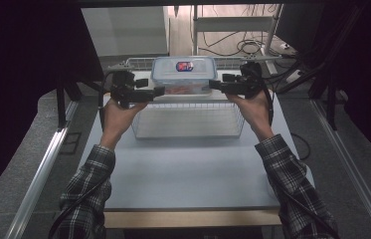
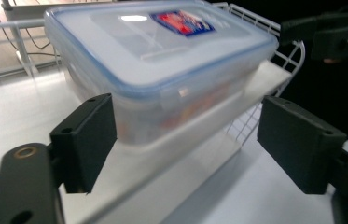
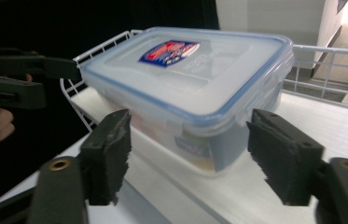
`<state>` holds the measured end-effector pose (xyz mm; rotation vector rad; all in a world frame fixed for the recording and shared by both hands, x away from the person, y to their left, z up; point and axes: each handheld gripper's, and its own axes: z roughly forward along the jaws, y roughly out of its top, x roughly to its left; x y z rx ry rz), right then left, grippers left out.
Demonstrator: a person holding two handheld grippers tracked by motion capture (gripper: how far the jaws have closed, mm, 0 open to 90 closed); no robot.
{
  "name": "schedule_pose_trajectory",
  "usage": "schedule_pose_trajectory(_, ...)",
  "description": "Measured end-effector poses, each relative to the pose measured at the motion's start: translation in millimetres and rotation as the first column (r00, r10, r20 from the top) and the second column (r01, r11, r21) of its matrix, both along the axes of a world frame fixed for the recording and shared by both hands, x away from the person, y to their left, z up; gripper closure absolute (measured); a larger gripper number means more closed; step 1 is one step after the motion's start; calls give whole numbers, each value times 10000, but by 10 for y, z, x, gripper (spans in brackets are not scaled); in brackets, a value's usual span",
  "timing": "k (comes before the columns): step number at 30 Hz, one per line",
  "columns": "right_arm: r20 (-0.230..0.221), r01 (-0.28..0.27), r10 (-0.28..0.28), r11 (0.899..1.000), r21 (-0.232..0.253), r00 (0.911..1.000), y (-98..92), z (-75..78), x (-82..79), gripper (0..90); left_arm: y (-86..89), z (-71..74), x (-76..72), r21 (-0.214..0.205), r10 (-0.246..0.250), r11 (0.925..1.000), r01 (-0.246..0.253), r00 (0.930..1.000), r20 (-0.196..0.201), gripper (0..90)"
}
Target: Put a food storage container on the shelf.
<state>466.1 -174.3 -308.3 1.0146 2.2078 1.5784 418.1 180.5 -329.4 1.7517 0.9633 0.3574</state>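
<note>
Both forearms stretched forward, in checked sleeves, hands level and turned inward toward each other. Left gripper (image 1: 159, 90) held with jaws wide apart (pads (image 2: 86, 140) pressing on nothing). Right gripper (image 1: 214, 84) mirrored opposite it, jaws likewise apart, pads (image 3: 107, 154) free.

Box (image 2: 162, 56) contents just a reddish blur thru cloudy wall; far corner cut off in left gripper view.
</note>
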Motion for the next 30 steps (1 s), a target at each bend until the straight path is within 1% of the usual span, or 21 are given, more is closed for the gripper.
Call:
schedule_pose_trajectory(2,124,-74,77,9998,-202,9999,-2,-22,-38,237,4,-31,-75,234,4,9997,-5,10000,43,136)
schedule_pose_trajectory(4,163,-133,137,9996,-258,9998,-7,-44,-70,215,8,-61,-128,274,-46,9996,45,10000,28,128)
schedule_pose_trajectory(5,184,-227,232,9993,-286,9996,-13,-83,-103,192,21,-94,-182,291,-113,9995,112,9999,45,115)
schedule_pose_trajectory(6,184,-227,232,9993,-286,9996,-13,-83,-103,192,21,-94,-182,291,-113,9995,112,9999,45,117)
schedule_pose_trajectory(8,196,-300,307,9990,-338,9993,-15,-117,-129,176,30,-131,-247,375,-90,9993,89,10000,-1,119)
schedule_pose_trajectory(10,232,-355,368,9980,-529,9991,-7,-164,-165,155,26,-175,-294,509,-325,9981,333,9993,-163,111)
schedule_pose_trajectory(12,257,-445,465,9964,-722,9986,-2,-195,-194,142,16,-224,-335,669,-407,9969,423,9989,-242,104)
schedule_pose_trajectory(15,283,-529,554,9950,-851,9981,4,-245,-255,130,-2,-288,-377,931,-506,9943,529,9984,-263,83)
schedule_pose_trajectory(18,337,-547,579,9944,-901,9978,8,-276,-296,127,-19,-332,-422,1087,-605,9921,629,9978,-256,68)
schedule_pose_trajectory(20,352,-596,634,9932,-997,9974,10,-295,-335,119,-37,-355,-452,1222,-691,9899,712,9974,-206,45)
schedule_pose_trajectory(22,344,-705,743,9925,-996,9966,4,-310,-390,111,-67,-376,-495,1579,-675,9852,664,9977,18,30)
schedule_pose_trajectory(23,344,-705,743,9925,-996,9966,4,-310,-390,111,-77,-381,-507,1667,-699,9837,681,9975,50,30)
schedule_pose_trajectory(24,350,-742,782,9919,-1034,9963,-3,-318,-429,107,-99,-396,-537,1790,-795,9809,764,9968,100,28)
schedule_pose_trajectory(28,368,-797,843,9904,-1126,9958,-7,-333,-481,96,-128,-428,-586,1842,-917,9790,874,9957,149,27)
schedule_pose_trajectory(30,340,-890,939,9883,-1241,9950,-19,-358,-538,84,-149,-463,-633,1852,-1004,9781,948,9947,214,26)
